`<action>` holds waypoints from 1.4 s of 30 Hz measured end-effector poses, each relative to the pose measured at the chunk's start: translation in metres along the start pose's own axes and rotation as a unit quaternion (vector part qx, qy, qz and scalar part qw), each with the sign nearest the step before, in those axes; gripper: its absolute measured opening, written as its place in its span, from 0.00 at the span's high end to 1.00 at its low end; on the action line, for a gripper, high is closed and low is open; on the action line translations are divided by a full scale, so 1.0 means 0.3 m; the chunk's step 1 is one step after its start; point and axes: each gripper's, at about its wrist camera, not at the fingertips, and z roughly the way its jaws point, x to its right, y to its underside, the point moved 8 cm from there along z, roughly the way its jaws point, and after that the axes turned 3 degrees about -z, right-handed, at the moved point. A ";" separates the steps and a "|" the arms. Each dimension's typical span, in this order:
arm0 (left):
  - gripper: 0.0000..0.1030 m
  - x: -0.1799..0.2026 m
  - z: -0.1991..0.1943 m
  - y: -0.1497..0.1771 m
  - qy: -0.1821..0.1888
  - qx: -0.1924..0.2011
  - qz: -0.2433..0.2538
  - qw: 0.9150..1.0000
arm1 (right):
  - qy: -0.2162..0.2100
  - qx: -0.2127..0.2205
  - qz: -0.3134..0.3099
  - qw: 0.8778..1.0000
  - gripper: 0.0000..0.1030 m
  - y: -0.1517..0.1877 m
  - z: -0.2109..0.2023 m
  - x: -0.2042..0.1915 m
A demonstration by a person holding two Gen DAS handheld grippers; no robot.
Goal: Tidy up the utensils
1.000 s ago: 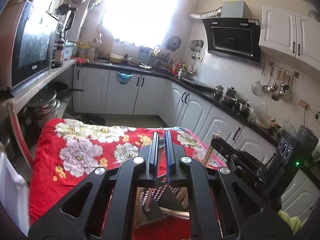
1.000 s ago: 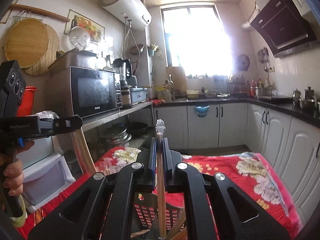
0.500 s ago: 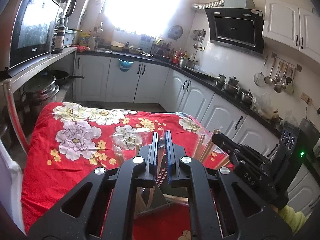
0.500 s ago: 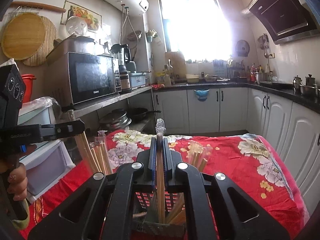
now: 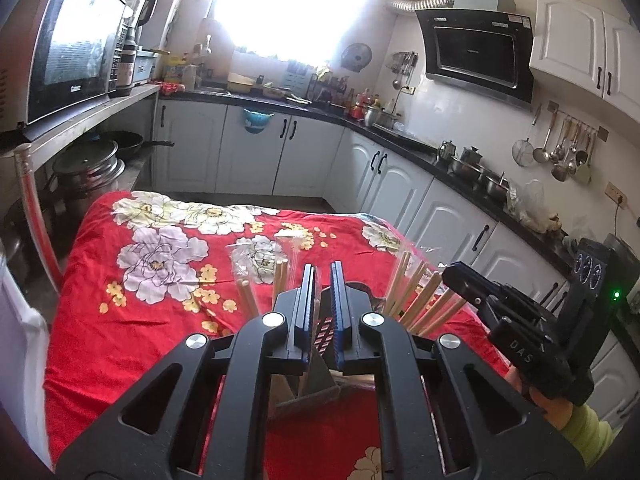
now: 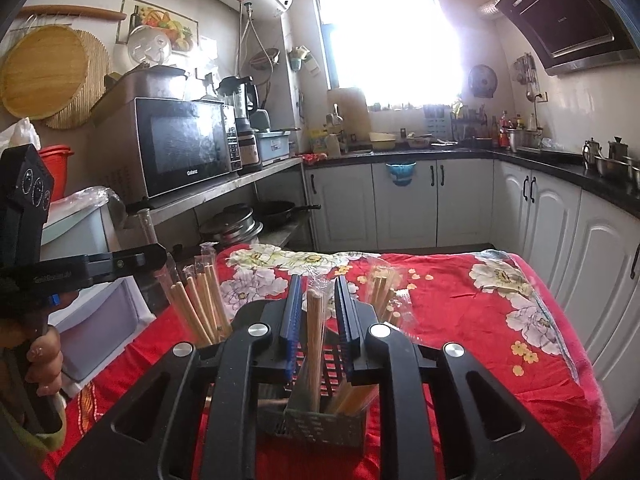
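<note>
A dark perforated utensil holder (image 6: 320, 424) stands on the red floral tablecloth (image 6: 500, 320), holding several plastic-wrapped pairs of wooden chopsticks (image 6: 200, 304). My right gripper (image 6: 317, 280) is open just above the holder; a wrapped chopstick pair (image 6: 314, 344) stands between its fingers, resting in the holder. My left gripper (image 5: 322, 270) is slightly open and empty above the same holder (image 5: 316, 388), with chopsticks (image 5: 420, 304) fanning out on both sides. Each gripper shows in the other's view: the right one (image 5: 500, 304), the left one (image 6: 100, 264).
White cabinets and a black counter (image 5: 400, 144) ring the table. A microwave (image 6: 180, 144) sits on a metal shelf at left, pots (image 5: 88, 168) below it. A white storage box (image 6: 92, 320) stands by the table's left edge.
Both grippers lowered toward the holder. My right gripper opened and let go of the chopstick pair, which now stands in the holder. My left gripper's jaws parted slightly.
</note>
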 end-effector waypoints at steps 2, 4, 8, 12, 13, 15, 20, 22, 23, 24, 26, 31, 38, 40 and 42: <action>0.90 0.002 -0.010 0.005 -0.003 -0.001 -0.001 1.000 | 0.002 0.001 0.000 1.000 0.83 0.001 -0.013 -0.001; 0.89 0.002 -0.019 0.013 -0.006 -0.002 -0.001 1.000 | 0.003 0.001 0.001 1.000 0.83 0.003 -0.026 -0.003; 0.78 0.004 -0.041 0.032 -0.011 -0.006 -0.002 1.000 | 0.006 0.003 0.001 1.000 0.81 0.005 -0.062 -0.005; 0.69 0.005 -0.064 0.046 -0.012 -0.006 -0.006 1.000 | 0.010 0.004 0.001 1.000 0.78 0.005 -0.096 -0.008; 0.67 0.006 -0.072 0.051 -0.012 -0.006 -0.008 1.000 | 0.011 0.004 0.001 1.000 0.77 0.008 -0.103 -0.009; 0.56 0.007 -0.087 0.057 -0.013 -0.004 -0.009 1.000 | 0.012 0.004 0.003 1.000 0.69 0.012 -0.123 -0.012; 0.45 0.007 -0.129 0.076 -0.017 0.000 -0.013 1.000 | 0.014 0.001 0.004 1.000 0.61 0.030 -0.167 -0.019; 0.38 0.003 -0.150 0.085 -0.017 0.002 -0.016 1.000 | 0.013 0.000 0.006 1.000 0.56 0.040 -0.188 -0.023; 0.35 0.001 -0.160 0.089 -0.017 0.004 -0.017 1.000 | 0.012 0.000 0.006 1.000 0.54 0.044 -0.194 -0.026; 0.33 -0.002 -0.172 0.097 -0.017 0.004 -0.019 1.000 | 0.011 -0.001 0.005 1.000 0.52 0.051 -0.204 -0.032; 0.28 -0.005 -0.191 0.110 -0.018 0.004 -0.021 1.000 | 0.010 -0.004 0.004 1.000 0.46 0.061 -0.219 -0.044; 0.12 0.001 -0.241 0.151 -0.021 0.007 -0.022 1.000 | 0.006 -0.007 0.003 1.000 0.34 0.102 -0.258 -0.069; 0.10 0.017 -0.277 0.259 -0.030 0.001 -0.014 0.999 | 0.010 -0.014 0.004 1.000 0.21 0.170 -0.312 -0.083; 0.10 0.023 -0.278 0.290 -0.031 -0.005 -0.012 0.999 | 0.011 -0.019 0.007 1.000 0.18 0.194 -0.323 -0.083; 0.10 0.031 -0.273 0.326 -0.030 -0.016 -0.013 0.999 | 0.010 -0.026 0.009 1.000 0.17 0.220 -0.332 -0.086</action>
